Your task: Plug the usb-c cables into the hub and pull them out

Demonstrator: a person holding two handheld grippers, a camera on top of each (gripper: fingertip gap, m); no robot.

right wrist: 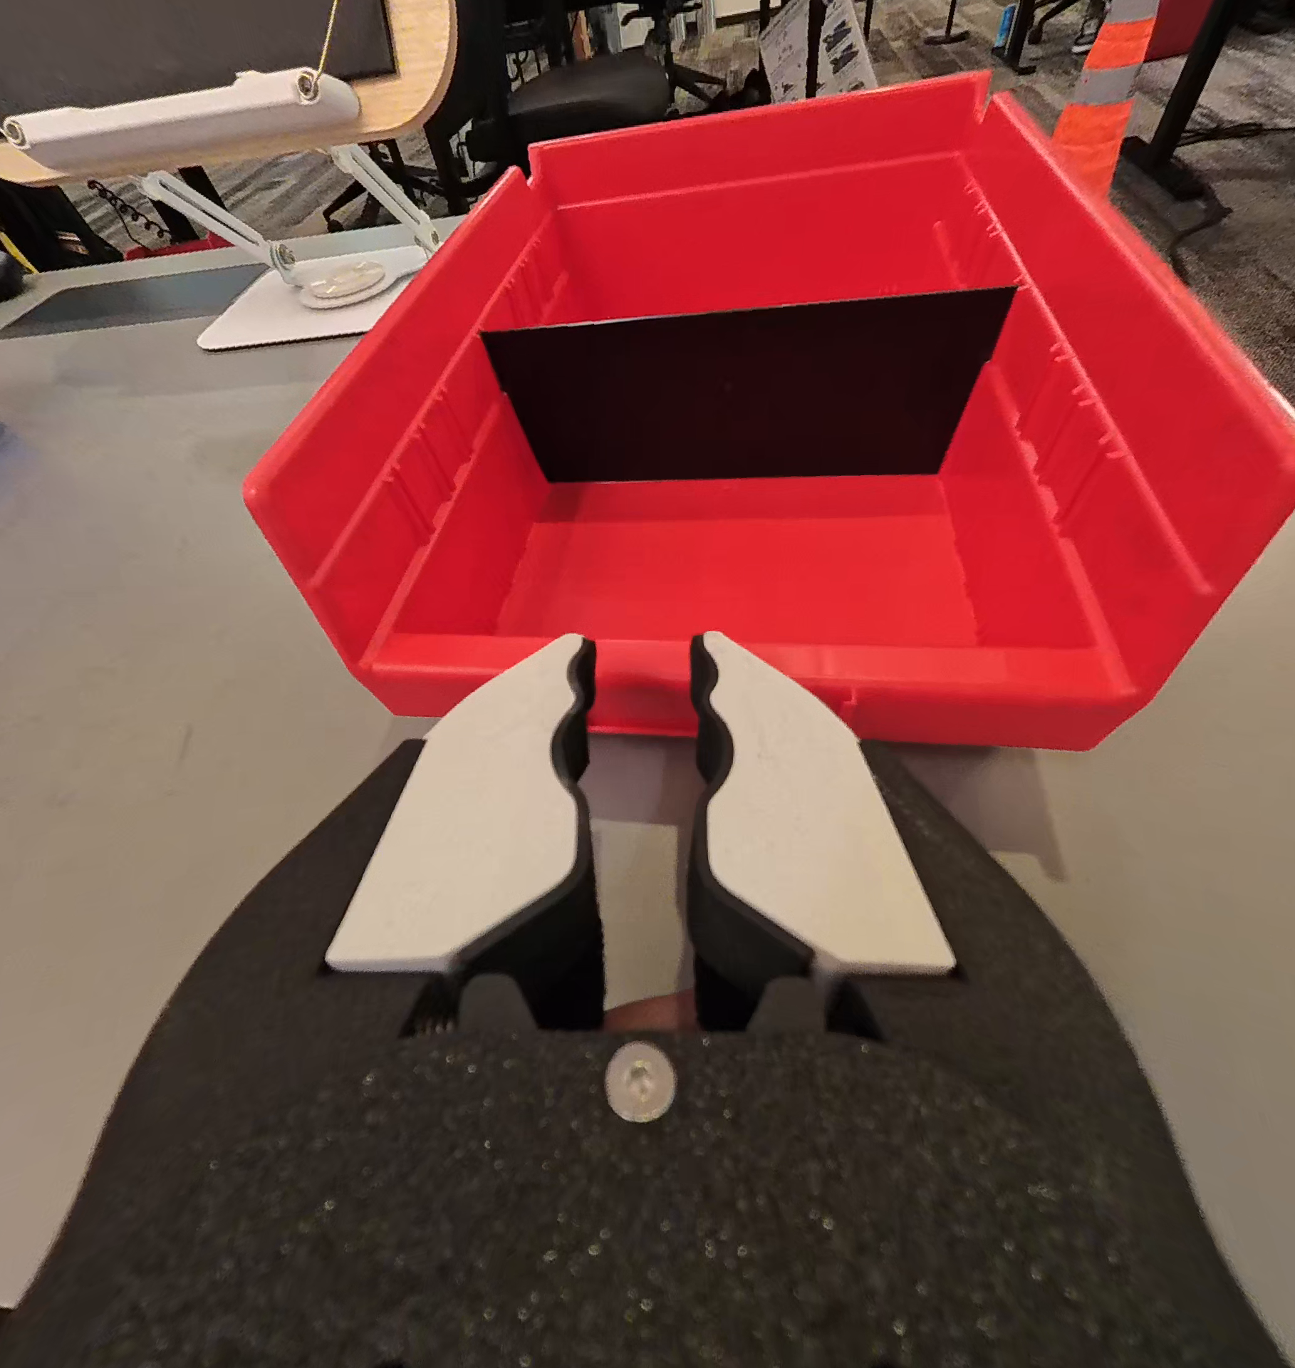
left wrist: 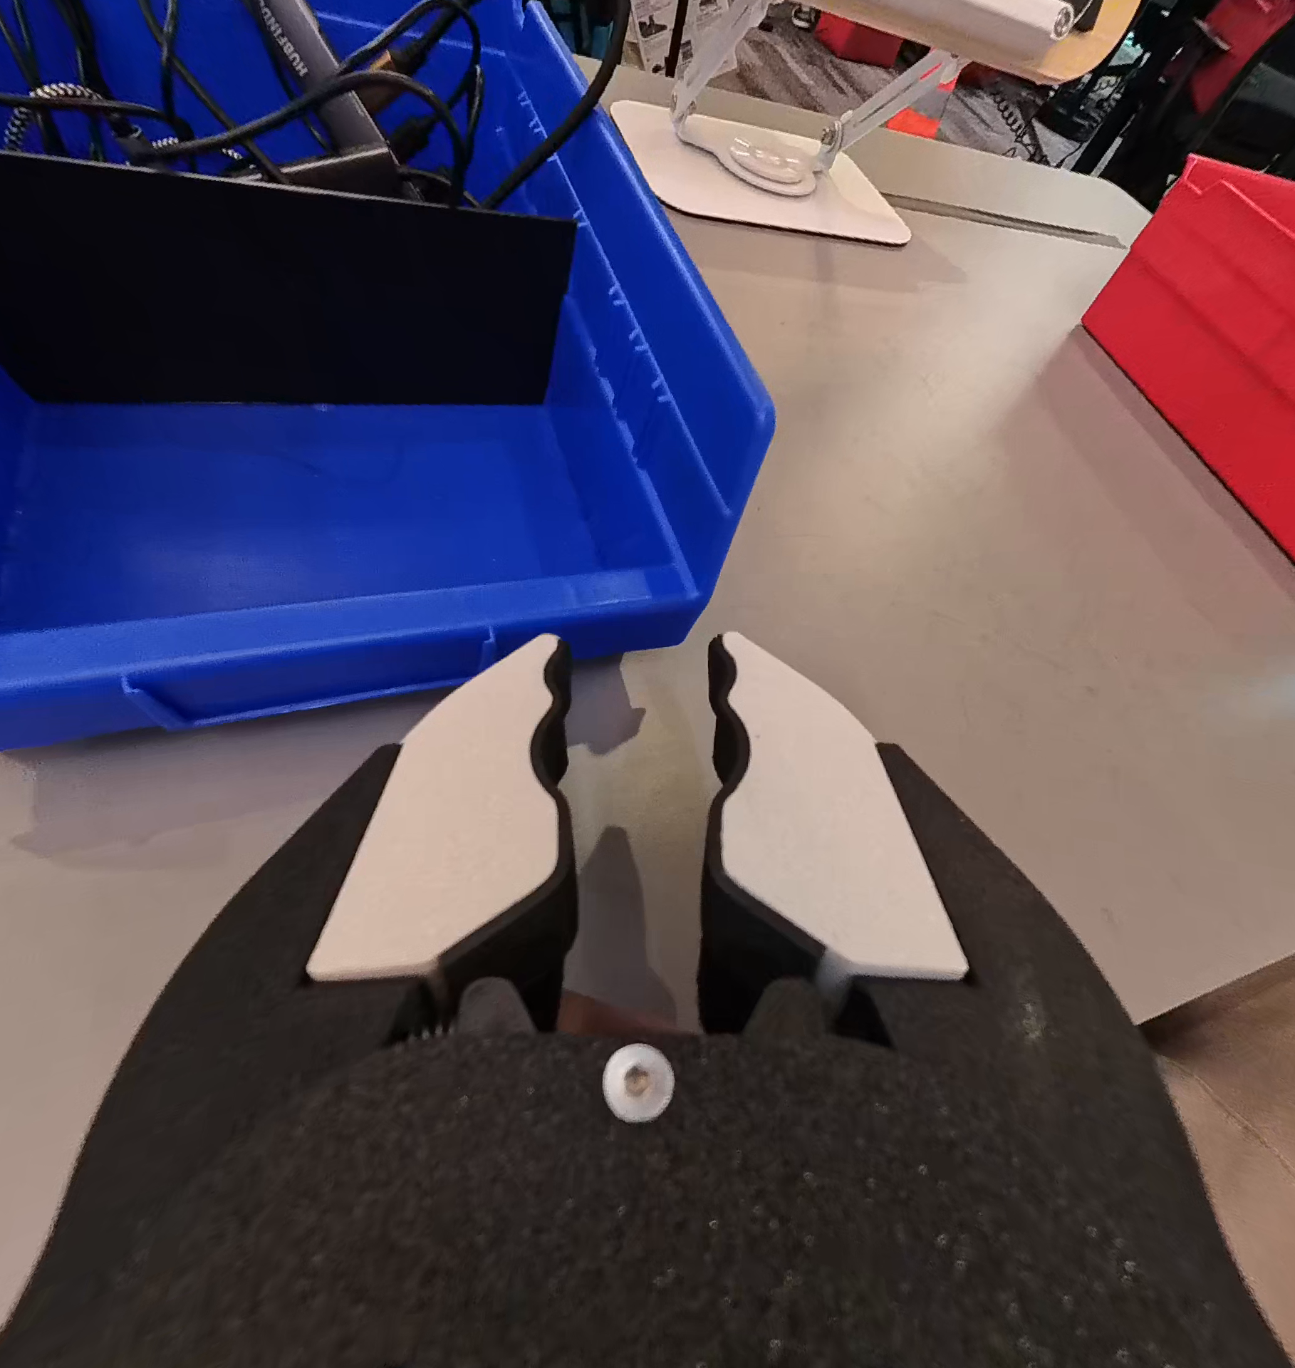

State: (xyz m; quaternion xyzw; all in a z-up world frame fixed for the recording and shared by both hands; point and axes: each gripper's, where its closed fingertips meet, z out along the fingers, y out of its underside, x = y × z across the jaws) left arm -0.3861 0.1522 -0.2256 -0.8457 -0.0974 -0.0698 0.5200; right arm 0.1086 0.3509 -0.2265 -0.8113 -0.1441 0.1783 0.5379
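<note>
A tangle of black and braided cables (left wrist: 208,104) lies with a grey hub (left wrist: 319,74) in the far compartment of a blue bin (left wrist: 630,355), behind a black divider (left wrist: 260,289). The bin's near compartment holds nothing. My left gripper (left wrist: 638,659) is open and empty, just in front of the blue bin's near right corner, above the table. My right gripper (right wrist: 643,655) is open and empty, at the near wall of a red bin (right wrist: 778,562) that holds only a black divider (right wrist: 741,392).
Both bins stand on a grey table (left wrist: 963,592). The red bin also shows at the right of the left wrist view (left wrist: 1236,355). A white stand with a flat base (left wrist: 763,170) stands at the table's back, also in the right wrist view (right wrist: 311,296). Chairs and floor lie beyond. Tip to tip, the grippers are about 55 cm apart.
</note>
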